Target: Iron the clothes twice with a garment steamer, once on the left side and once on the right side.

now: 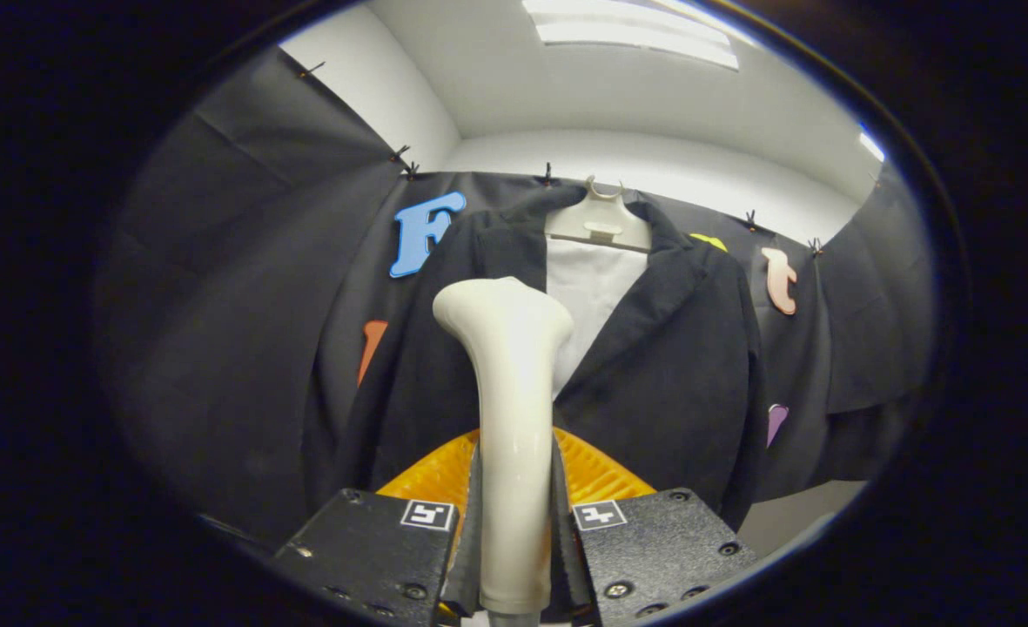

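- The steamer [514, 409] is held upright between the two fingers of the tongs [514, 540], which are clamped on the lower part of its handle, one finger against each side.
- The head of the steamer is raised in front of the jacket [670, 366], level with the chest and just to the side of the open collar. Whether the head touches the cloth cannot be told.
- The jacket is dark, is hung on a pale hanger [599, 222] against the booth wall, and is open at the front over a white shirt [587, 296].
- Risk, slip: the handle is smooth and glossy and is gripped low, so rotation or sliding within the tongs is judged possible once the head is pressed against the jacket.
- Risk, swing: the jacket hangs freely from the hanger, so it is likely to be pushed aside or twisted rather than smoothed if pressure is applied off-centre.
- Risk, coverage: the head is near the middle of the jacket, so one side could be passed over twice and the other missed.
- An orange ribbed part [596, 475] is seen just below the jacket, behind the handle.
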Demonstrator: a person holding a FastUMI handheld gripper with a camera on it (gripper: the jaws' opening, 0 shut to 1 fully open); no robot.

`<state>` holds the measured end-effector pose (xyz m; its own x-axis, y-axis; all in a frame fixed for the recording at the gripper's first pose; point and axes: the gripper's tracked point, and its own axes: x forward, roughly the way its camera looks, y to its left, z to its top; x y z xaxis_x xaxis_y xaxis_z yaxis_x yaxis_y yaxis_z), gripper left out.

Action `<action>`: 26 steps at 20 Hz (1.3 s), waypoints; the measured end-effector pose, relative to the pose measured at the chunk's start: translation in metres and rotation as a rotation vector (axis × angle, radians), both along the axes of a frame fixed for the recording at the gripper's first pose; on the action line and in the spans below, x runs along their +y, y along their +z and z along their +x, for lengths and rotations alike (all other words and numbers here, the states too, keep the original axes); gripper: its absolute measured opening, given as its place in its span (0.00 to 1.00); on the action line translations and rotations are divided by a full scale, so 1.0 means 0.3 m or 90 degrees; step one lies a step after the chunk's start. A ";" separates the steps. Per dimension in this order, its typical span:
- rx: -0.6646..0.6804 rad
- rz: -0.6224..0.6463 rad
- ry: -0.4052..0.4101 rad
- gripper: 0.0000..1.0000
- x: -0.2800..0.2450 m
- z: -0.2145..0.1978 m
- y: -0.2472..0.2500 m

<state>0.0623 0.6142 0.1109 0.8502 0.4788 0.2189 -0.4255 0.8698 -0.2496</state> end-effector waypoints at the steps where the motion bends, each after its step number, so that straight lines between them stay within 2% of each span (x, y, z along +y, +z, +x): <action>1: 0.008 -0.002 0.000 0.36 -0.002 -0.003 -0.015; 18: 0.110 -0.064 -0.005 0.36 -0.046 -0.079 -0.312; 26: 0.192 -0.104 -0.010 0.36 -0.081 -0.119 -0.471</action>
